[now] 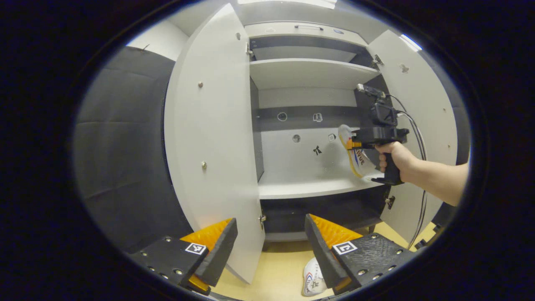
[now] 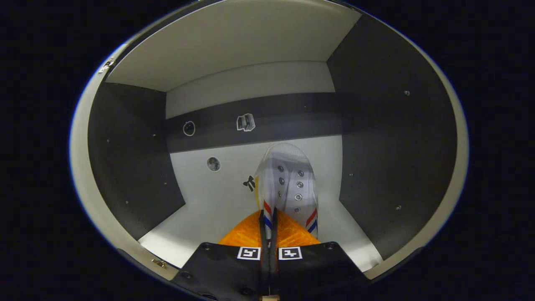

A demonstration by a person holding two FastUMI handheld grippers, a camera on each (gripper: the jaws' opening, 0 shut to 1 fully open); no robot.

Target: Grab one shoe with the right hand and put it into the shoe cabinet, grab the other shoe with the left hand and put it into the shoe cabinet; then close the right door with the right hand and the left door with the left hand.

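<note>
The right gripper (image 2: 267,221) has its jaws pressed almost together on the heel edge of a white canvas shoe with red and blue side stripes (image 2: 288,184). The shoe extends straight ahead of the jaws, toe pointing at the back panel, inside the middle compartment of the pale grey shoe cabinet with dark side panels (image 2: 397,138). In the right gripper view the shoe appears above the pale shelf board (image 2: 200,217); whether its sole touches the board cannot be told. In the left gripper view the same gripper (image 1: 353,144), carried by a person's hand (image 1: 395,156), reaches in at the right side of that compartment, with the shoe tilted, sole edge facing outward.

The left gripper (image 1: 271,246) holds nothing; its jaws stand wide apart. Between and below the jaws, on the tan floor (image 1: 280,267), lies the second white shoe with red and blue markings (image 1: 313,282), partly hidden behind the right-hand finger (image 1: 324,251). Ahead of the jaws the cabinet stands with both doors swung out: the left grey door (image 1: 209,138) ahead and left of the jaws, its lower edge between the fingers, and the right grey door (image 1: 422,108) far to the right.
</note>
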